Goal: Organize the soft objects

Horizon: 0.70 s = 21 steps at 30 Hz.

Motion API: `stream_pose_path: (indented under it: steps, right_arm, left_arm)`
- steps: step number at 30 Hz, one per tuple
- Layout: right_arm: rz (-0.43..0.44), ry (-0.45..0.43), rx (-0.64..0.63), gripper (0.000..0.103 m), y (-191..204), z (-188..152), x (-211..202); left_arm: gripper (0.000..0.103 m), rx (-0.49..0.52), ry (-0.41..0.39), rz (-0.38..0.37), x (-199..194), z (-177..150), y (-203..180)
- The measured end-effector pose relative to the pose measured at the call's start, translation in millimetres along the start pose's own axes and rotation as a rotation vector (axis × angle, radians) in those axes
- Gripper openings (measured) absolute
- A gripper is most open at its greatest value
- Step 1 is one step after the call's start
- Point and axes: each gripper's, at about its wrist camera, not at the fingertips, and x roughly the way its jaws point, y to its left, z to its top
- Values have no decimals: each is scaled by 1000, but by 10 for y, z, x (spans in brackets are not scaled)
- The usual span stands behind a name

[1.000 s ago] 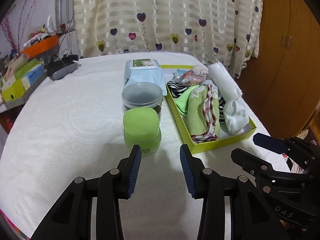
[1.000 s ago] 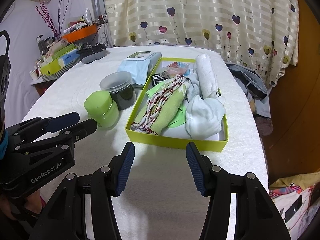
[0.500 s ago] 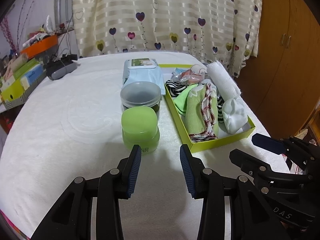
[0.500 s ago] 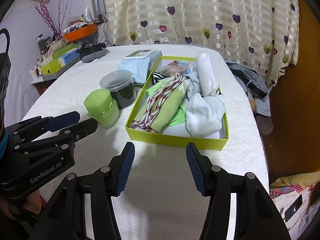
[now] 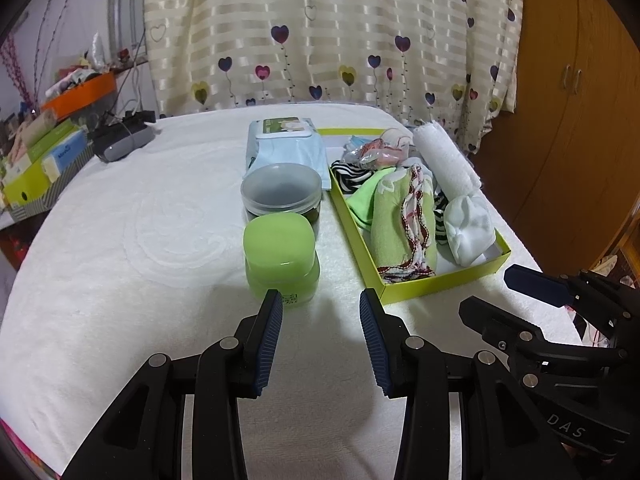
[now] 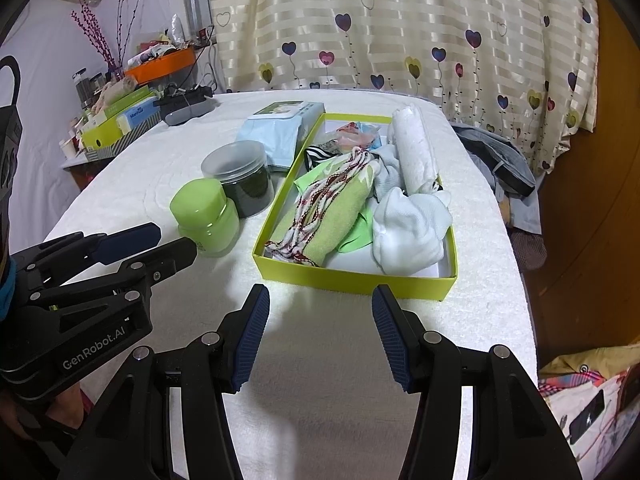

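left gripper (image 5: pixel 320 304): jaws apart, nothing between them, low centre of the left wrist view, over the white table (image 5: pixel 140 240)
right gripper (image 6: pixel 320 300): jaws apart, empty, low centre of the right wrist view, just short of the box's near wall
yellow-green box (image 6: pixel 352 280): centre of frame, holding the soft things
green cloth (image 6: pixel 340 216): box's left half, a red-and-white cord on it
white socks (image 6: pixel 408 228): box's near right
rolled white towel (image 6: pixel 412 148): box's far right
green jar (image 5: pixel 280 256): left of the box
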Motion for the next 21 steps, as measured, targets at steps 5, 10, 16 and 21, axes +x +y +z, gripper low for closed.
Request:
stream_pose_path:
  steps: [5,10,16,21]
  right_arm:
    - [0,0,0,55,0,-4,-11]
    - [-1,1,0,55,0,0,-9]
    - [0,0,-5,55,10,-5,-21]
    - [1,1,-8,55,25,-11,-35]
  left_arm:
    - [39,-1,1,-1,-1,8,-4]
    - [39,-1,0,-1,-5,3,-4]
    - [39,-2,0,0,-10,0,-1]
    - [39,1,-1,0,-13,-1,-4]
